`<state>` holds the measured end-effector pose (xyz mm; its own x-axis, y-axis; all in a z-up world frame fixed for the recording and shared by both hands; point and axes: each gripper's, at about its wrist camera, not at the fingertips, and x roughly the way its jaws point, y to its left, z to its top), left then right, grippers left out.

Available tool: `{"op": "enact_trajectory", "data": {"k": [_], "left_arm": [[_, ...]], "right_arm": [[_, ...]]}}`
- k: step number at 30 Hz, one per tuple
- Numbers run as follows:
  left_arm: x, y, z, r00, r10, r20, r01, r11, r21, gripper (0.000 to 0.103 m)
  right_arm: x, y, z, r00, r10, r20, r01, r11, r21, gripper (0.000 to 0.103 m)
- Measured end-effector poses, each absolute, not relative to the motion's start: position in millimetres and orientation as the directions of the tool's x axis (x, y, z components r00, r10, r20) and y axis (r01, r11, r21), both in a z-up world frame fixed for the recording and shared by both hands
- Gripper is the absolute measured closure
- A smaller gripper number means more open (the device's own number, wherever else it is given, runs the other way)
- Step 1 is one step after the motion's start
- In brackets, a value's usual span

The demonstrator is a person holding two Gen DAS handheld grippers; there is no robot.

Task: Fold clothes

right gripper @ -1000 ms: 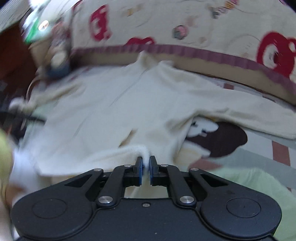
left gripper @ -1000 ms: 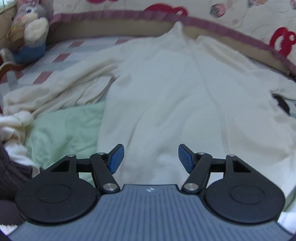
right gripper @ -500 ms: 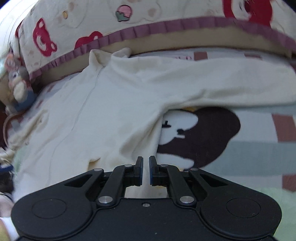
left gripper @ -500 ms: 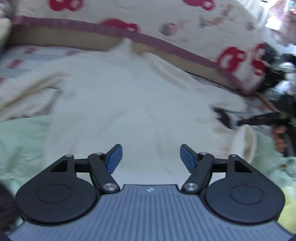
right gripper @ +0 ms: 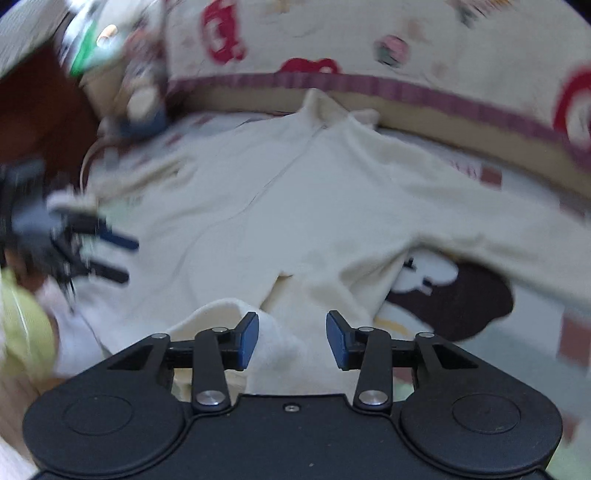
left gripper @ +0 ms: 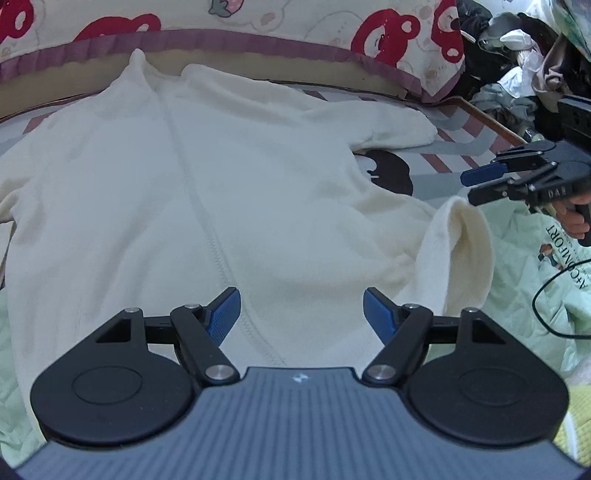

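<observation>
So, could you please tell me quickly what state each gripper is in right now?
Left gripper: open, jaws empty above the cream garment.
Right gripper: jaws opening, the garment's raised fold between them, not gripped.

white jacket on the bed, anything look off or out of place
One thing: the near hem corner of the white jacket stands up in a curled peak instead of lying flat, just under the right gripper, whose jaws are opening. The rest lies spread.

a bear-print quilt (left gripper: 258,22) lies beside a cluttered pile (left gripper: 517,55).
</observation>
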<state>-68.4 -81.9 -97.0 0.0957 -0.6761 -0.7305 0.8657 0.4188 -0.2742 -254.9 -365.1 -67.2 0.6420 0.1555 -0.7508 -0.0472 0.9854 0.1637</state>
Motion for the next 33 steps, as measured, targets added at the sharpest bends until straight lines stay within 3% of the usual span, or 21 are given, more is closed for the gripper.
{"op": "enact_trajectory", "data": {"k": [5,9,10,11,12,16,19,21,27,33], "left_arm": [[-71,-69,-99,0.116,-0.651,-0.75,0.862,0.441,-0.25,0.03],[-75,-62,-103,0.126,-0.605,-0.787,0.879,0.436,-0.195,0.03],[-75,-60,-104,0.131,-0.598,-0.791,0.878,0.441,-0.188,0.03],[-74,-58,-104,0.14,-0.592,-0.794,0.871,0.455,-0.185,0.03],[-72,-55,-103,0.156,-0.586,-0.795,0.864,0.471,-0.178,0.03],[-65,-39,-90,0.255,-0.601,-0.757,0.825,0.544,-0.154,0.03],[-58,-24,-77,0.31,-0.632,-0.711,0.794,0.583,-0.172,0.03],[-52,-17,-72,0.327,-0.643,-0.693,0.776,0.601,-0.191,0.03],[-52,-6,-67,0.325,-0.635,-0.701,0.769,0.609,-0.195,0.03],[-68,-12,-90,0.274,-0.552,-0.787,0.819,0.563,-0.11,0.026]], "right_arm": [[-246,-348,-73,0.545,0.212,-0.811,-0.14,0.977,0.161,0.042],[-247,-329,-95,0.516,0.037,-0.856,-0.152,0.987,-0.049,0.042],[-247,-324,-101,0.513,-0.012,-0.858,-0.154,0.982,-0.106,0.048],[-247,-324,-103,0.521,-0.026,-0.853,-0.143,0.983,-0.118,0.082],[-248,-331,-98,0.551,-0.006,-0.834,-0.114,0.99,-0.082,0.099],[-257,-369,-51,0.745,0.034,-0.666,0.04,0.995,0.095,0.097],[-254,-399,-23,0.841,0.0,-0.541,0.147,0.962,0.228,0.097],[-243,-415,-17,0.858,-0.068,-0.509,0.227,0.939,0.257,0.097],[-199,-455,-45,0.796,-0.172,-0.581,0.408,0.861,0.304,0.096],[-165,-466,-81,0.708,-0.228,-0.669,0.473,0.856,0.208,0.096]]}}
